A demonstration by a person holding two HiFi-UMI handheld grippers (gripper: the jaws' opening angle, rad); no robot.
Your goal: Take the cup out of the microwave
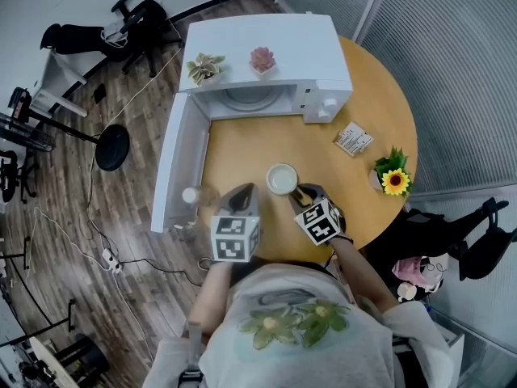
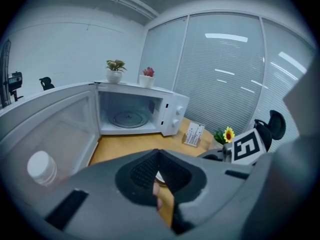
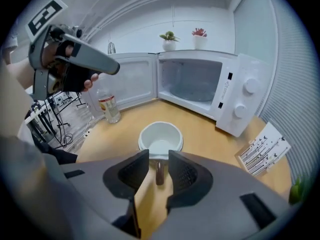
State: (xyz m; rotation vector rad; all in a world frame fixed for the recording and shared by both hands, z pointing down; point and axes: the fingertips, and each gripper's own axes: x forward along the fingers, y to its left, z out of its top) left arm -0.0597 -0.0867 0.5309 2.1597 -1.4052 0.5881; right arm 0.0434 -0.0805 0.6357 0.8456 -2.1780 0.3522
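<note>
Readable text: none that I can make out. Card (image 3: 263,155) on table: rows of small dark print, too fine to read. Bottle (image 3: 109,106): red-and-white label, wording blurred. Microwave (image 3: 235,101): small dark marks beside door, illegible. Marker cube (image 1: 317,221): black-and-white square code, no letters.

Bright, even indoor light, probably ceiling strips mirrored on the blinds (image 2: 225,84). Gripper views bulge, corners dark; the left gripper (image 2: 158,154) blurs up close.

Cup: white round ceramic cup (image 1: 282,179) is sitting on the round wooden table (image 1: 242,148).
Microwave: white boxy microwave (image 1: 266,43) is standing open behind it.
</note>
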